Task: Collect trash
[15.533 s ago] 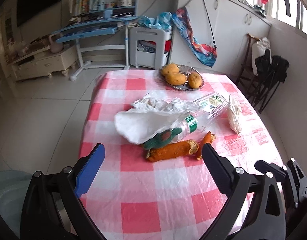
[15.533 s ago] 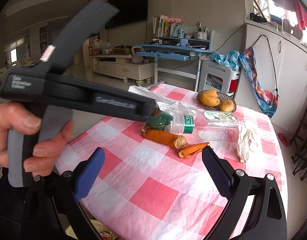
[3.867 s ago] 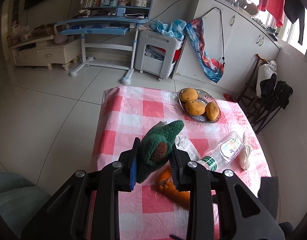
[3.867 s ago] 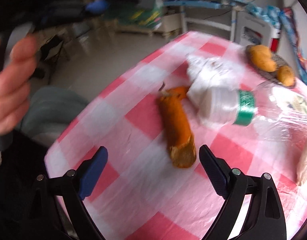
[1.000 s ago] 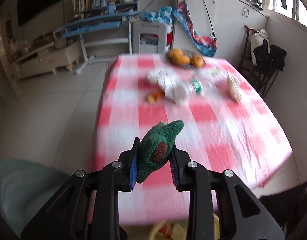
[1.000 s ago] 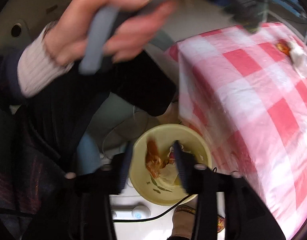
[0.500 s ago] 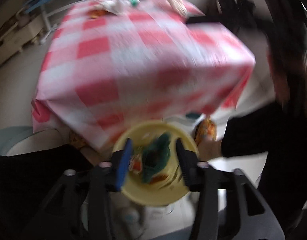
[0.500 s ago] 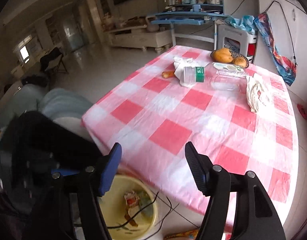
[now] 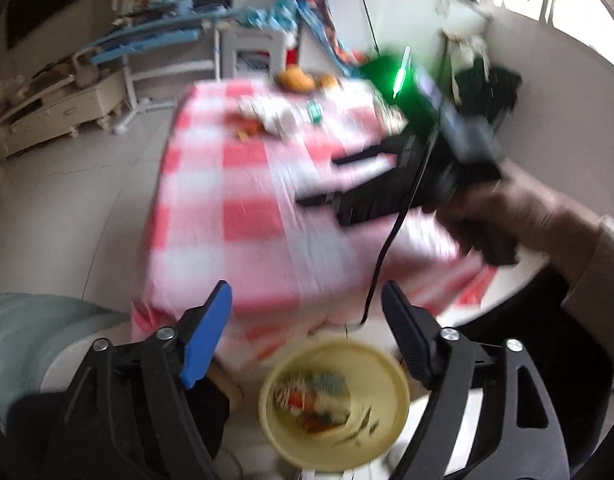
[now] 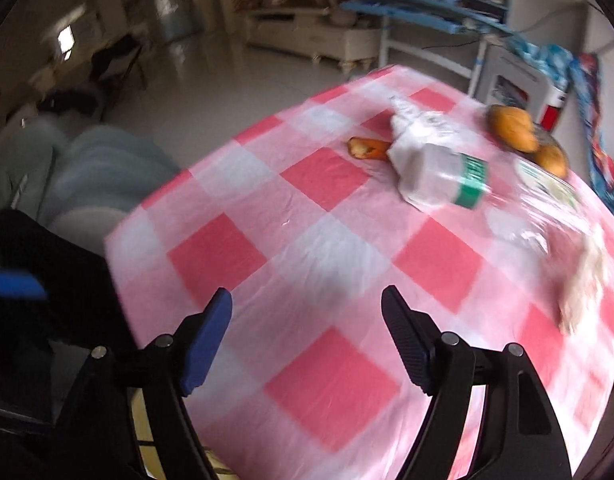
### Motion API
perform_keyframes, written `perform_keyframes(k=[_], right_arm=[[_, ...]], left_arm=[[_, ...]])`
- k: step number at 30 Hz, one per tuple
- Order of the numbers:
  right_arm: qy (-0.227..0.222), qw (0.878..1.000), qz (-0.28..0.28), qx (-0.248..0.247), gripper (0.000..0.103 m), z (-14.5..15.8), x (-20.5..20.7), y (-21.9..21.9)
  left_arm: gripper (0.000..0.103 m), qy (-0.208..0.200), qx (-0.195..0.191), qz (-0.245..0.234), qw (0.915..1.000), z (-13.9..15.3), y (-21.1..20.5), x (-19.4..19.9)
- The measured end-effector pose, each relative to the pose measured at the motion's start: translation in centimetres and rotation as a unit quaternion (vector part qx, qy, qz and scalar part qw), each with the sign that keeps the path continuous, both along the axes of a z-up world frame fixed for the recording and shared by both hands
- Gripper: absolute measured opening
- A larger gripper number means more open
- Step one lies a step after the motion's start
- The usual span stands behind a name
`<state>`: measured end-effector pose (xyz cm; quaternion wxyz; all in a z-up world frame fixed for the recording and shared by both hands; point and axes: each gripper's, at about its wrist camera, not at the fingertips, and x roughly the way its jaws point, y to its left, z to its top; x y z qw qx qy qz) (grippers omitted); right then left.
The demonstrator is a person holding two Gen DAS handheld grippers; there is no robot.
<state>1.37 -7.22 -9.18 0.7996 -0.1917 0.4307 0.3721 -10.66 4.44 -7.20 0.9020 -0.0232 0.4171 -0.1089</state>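
Now both tongs spread wide, empty: left gripper (image 9: 307, 320) over yellow bin (image 9: 334, 402) w/ scraps inside; right gripper (image 10: 307, 320) above table (image 10: 327, 360) edge. Next, probably: reach fwd to orange peel (image 10: 365, 148), approach low, pinch mid. Beyond: plastic bottle (image 10: 447, 178), fruit dish (image 10: 547, 148) w/ fruit, far R.

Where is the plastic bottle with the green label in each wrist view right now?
Left wrist: plastic bottle is a blurred shape at the table's far end, upper centre.
Right wrist: upper right, lying on its side.
Shared landmark: the fruit bowl just beyond it.
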Motion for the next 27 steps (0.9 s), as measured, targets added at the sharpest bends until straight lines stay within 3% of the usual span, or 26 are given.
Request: perform_keyframes(k=[3, 7, 10, 17, 24, 27], right_arm=[[0.011, 0.999, 0.032, -0.015, 0.076, -1.1, 1.5, 1.2], [-0.003, 0.997, 0.077, -0.002, 0.094, -1.4, 2.4, 1.7], [-0.011, 0.996, 0.093, 0.007, 0.096, -1.5, 2.7, 1.6], [-0.013, 0.997, 0.081, 0.005, 0.096, -1.4, 2.7, 1.8], [-0.008, 0.997, 0.081, 0.006, 0.096, -1.6, 3.5, 2.0], [-0.008, 0.997, 0.081, 0.006, 0.096, -1.6, 3.5, 2.0]], left_arm=[[0.079, -0.012, -0.029, 0.023, 0.9992, 0.4, 1.5, 1.2], [0.079, 0.029, -0.059, 0.050, 0.9966, -1.4, 2.8, 2.4], [0.079, 0.036, -0.085, 0.061, 0.9938, -1.7, 3.4, 2.6], [0.080, 0.030, -0.059, 0.049, 0.9966, -2.0, 2.3, 2.3], [0.082, 0.030, -0.087, 0.041, 0.9949, -1.7, 3.2, 1.4], [0.083, 0.032, -0.068, 0.034, 0.9966, -2.0, 2.6, 1.4]])
